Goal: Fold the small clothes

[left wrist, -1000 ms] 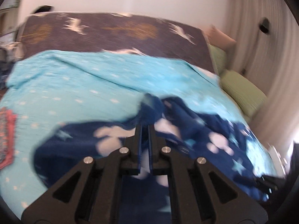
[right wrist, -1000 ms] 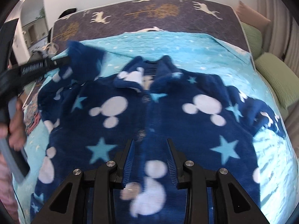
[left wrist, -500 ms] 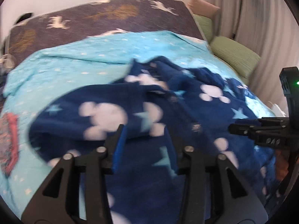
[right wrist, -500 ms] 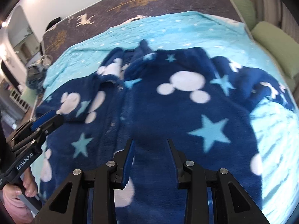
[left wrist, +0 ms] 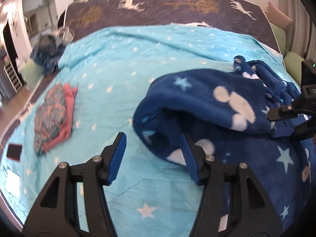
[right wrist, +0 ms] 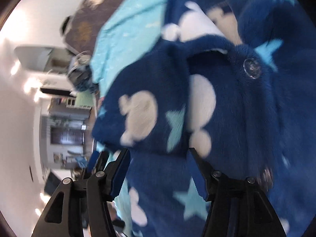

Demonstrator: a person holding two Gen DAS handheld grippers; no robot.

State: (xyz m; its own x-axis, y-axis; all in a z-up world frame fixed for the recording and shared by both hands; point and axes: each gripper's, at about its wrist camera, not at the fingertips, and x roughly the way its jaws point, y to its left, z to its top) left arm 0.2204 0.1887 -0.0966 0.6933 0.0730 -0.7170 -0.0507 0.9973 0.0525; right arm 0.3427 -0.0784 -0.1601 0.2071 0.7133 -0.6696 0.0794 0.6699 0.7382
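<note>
Bed (left wrist: 150,6): dark spread with deer and trees at the far end, right side cut off by the frame.
Turquoise blanket (left wrist: 122,63): starry, laid over the bed, carrying everything here.
Navy fleece garment (left wrist: 213,106): on the blanket's right half, one flap folded over and bulging; its far edge runs out of view. Up close in the right wrist view it fills the frame (right wrist: 227,102), clear button showing, edges blurred.
Folded pile (left wrist: 52,116): patterned piece on pink, left of the garment, well apart.
Left tool (left wrist: 154,152): spread wide, empty, at the garment's near left edge.
Right tool (right wrist: 158,169): spread wide, fleece between the fingers; contact hard to judge.
Room: blurred shelving beyond the bed's left side.
</note>
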